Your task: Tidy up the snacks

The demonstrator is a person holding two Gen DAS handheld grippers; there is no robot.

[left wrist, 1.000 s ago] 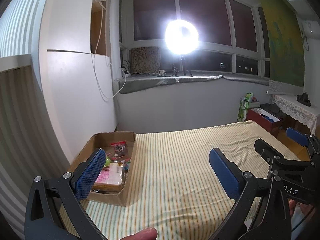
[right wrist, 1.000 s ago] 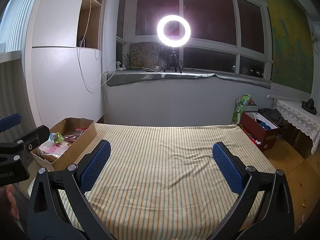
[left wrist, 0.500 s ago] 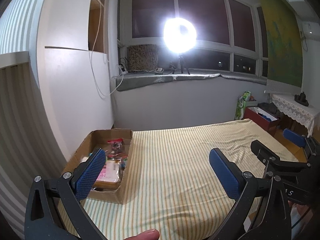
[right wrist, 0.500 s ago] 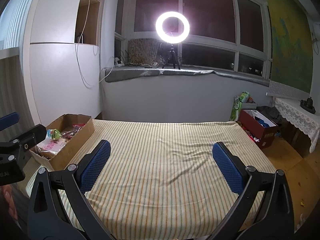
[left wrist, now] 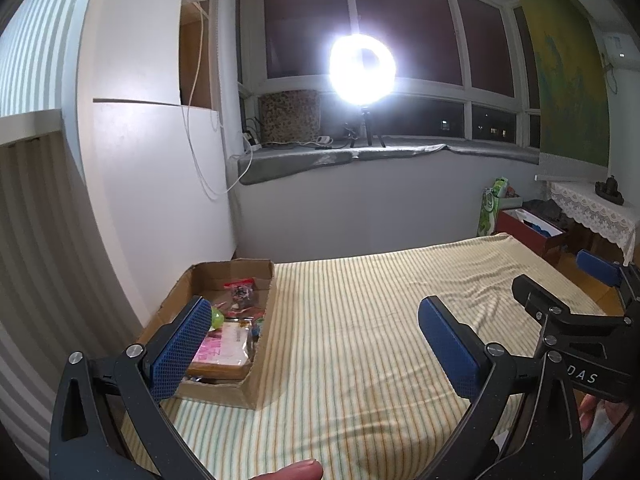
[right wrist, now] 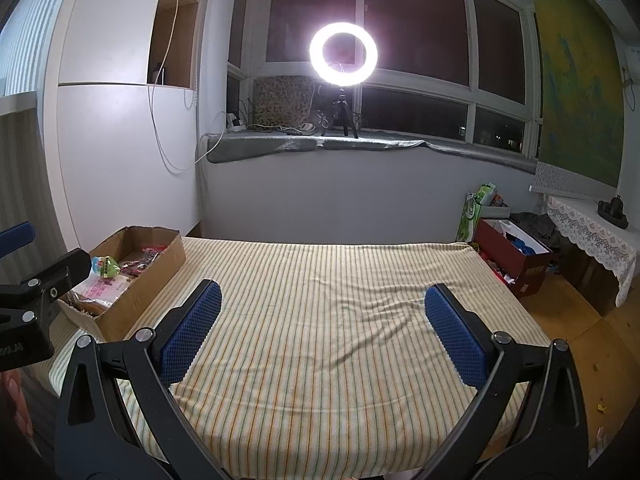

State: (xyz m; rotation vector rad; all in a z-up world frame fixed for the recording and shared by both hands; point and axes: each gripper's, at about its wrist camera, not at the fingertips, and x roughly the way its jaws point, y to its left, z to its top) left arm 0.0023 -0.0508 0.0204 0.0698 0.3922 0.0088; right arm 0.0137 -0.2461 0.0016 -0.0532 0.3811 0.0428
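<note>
A: Left wrist view?
B: The left claw (left wrist: 316, 346) hangs spread wide and empty over the striped bed (left wrist: 360, 340), nearer the snack box (left wrist: 256, 360) than a second ago.
A: Right wrist view?
B: The right claw (right wrist: 322, 334) gapes empty over mid-bed, slightly raised; the snacks (right wrist: 110, 280) lie in the box at far left.

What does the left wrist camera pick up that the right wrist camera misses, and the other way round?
Only the left wrist view shows a fingertip at its bottom edge and looks down into the cardboard box, onto a pink packet.

Only the right wrist view shows the ring light as a clean ring, plus bare wooden floor beside the bed.

Both show the striped bedspread, the box of snacks, the red box, and each other's hand-held gripper: left, right, both open and empty.
</note>
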